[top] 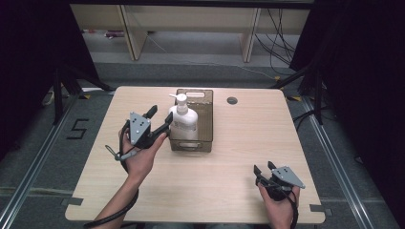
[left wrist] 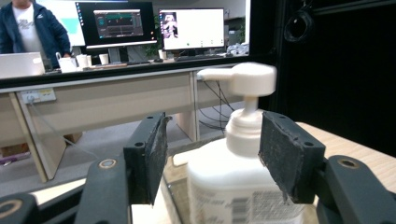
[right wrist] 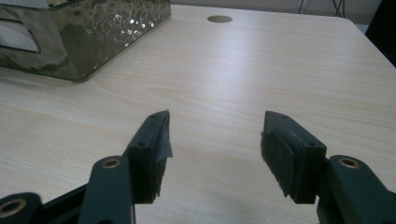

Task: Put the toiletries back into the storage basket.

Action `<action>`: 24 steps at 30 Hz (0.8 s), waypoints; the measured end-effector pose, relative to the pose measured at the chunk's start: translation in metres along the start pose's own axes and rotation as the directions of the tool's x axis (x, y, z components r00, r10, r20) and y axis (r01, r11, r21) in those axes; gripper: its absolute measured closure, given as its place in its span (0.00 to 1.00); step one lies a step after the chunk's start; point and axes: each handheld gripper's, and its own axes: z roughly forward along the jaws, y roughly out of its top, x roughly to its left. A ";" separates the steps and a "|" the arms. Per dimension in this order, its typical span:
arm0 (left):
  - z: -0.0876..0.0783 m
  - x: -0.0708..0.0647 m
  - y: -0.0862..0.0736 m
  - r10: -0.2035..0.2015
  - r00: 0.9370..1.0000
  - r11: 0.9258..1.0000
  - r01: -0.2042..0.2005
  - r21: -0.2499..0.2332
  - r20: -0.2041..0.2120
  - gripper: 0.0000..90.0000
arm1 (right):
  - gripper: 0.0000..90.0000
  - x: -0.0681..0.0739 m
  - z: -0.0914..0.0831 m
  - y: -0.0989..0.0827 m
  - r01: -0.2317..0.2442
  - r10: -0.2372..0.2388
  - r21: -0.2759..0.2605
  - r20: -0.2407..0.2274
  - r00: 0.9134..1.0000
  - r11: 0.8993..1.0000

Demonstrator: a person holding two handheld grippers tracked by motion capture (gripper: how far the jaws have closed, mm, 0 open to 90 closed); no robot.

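Note:
A white pump bottle (top: 184, 121) stands upright inside a clear smoky plastic bin (top: 208, 125) at the middle back of the table. My left gripper (top: 161, 114) hovers just left of the bin, level with the bottle's shoulder. Its jaws stand open. In the left gripper view the bottle (left wrist: 233, 186) stands just beyond the two pads (left wrist: 289, 158), which do not touch it; my left gripper (left wrist: 212, 140) holds nothing. My right gripper (top: 263, 167) rests low near the table's front right, open and empty. Bare wood lies ahead of this right gripper (right wrist: 215, 135).
The wooden table (top: 239, 143) has a round cable hole (top: 232, 100) right of the bin. In the right gripper view the bin (right wrist: 93, 32) sits at the far left. Desks, monitors and a person stand beyond the table in the left gripper view.

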 end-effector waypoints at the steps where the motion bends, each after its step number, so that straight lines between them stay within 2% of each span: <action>1: -0.001 0.002 -0.002 -0.001 1.000 1.000 0.001 0.000 -0.005 0.46 | 0.48 0.001 0.000 0.000 -0.007 0.007 0.008 -0.003 1.000 1.000; 2: -0.003 0.005 -0.004 -0.002 1.000 1.000 0.002 0.005 -0.008 0.46 | 0.48 0.002 -0.001 0.000 -0.022 0.022 0.010 -0.001 1.000 1.000; 3: -0.004 0.007 -0.007 -0.003 1.000 1.000 0.003 0.007 -0.011 0.46 | 0.48 0.000 -0.001 0.000 0.009 -0.009 0.003 0.008 1.000 1.000; 4: -0.005 0.009 -0.009 0.003 1.000 1.000 -0.003 0.010 -0.014 0.46 | 0.48 0.000 0.000 0.000 0.015 -0.015 -0.003 0.010 1.000 1.000; 8: -0.011 0.020 -0.018 0.009 1.000 1.000 -0.009 0.019 -0.030 0.46 | 0.48 0.001 -0.001 0.000 -0.006 0.006 0.017 0.003 1.000 1.000; 9: -0.013 0.023 -0.021 0.011 0.999 1.000 -0.010 0.022 -0.036 0.46 | 0.48 0.001 -0.002 0.001 -0.004 0.003 0.028 0.015 1.000 1.000; 15: -0.025 0.038 -0.033 0.010 0.998 0.999 -0.007 0.036 -0.068 0.46 | 0.48 0.000 -0.001 0.001 0.017 -0.017 0.002 0.028 0.999 1.000; 16: -0.027 0.039 -0.035 0.011 0.997 0.999 -0.008 0.039 -0.071 0.46 | 0.48 0.004 -0.002 0.000 -0.032 0.031 0.020 0.023 0.999 0.999; 17: -0.030 0.042 -0.038 0.009 0.997 0.999 -0.006 0.044 -0.074 0.46 | 0.48 0.005 -0.002 0.000 -0.040 0.040 0.025 0.022 0.999 0.999; 19: -0.034 0.047 -0.044 0.000 0.997 0.999 0.005 0.054 -0.080 0.46 | 0.48 0.004 -0.002 0.000 -0.036 0.036 0.025 0.021 0.999 0.999; 20: -0.037 0.050 -0.047 0.004 0.996 0.998 0.001 0.060 -0.086 0.46 | 0.48 0.002 -0.001 0.000 0.000 0.000 0.012 0.024 1.000 1.000; 21: -0.037 0.050 -0.047 0.004 0.996 0.998 0.001 0.060 -0.086 0.46 | 0.48 0.001 -0.001 0.001 0.008 -0.008 0.013 0.020 1.000 1.000; 23: -0.047 0.056 -0.058 0.010 0.995 0.997 -0.003 0.075 -0.099 0.46 | 0.48 0.000 -0.001 0.000 0.013 -0.013 0.012 0.019 1.000 1.000; 24: -0.047 0.056 -0.058 0.010 0.995 0.997 -0.003 0.075 -0.099 0.46 | 0.48 0.000 -0.001 0.000 0.013 -0.013 0.012 0.019 1.000 1.000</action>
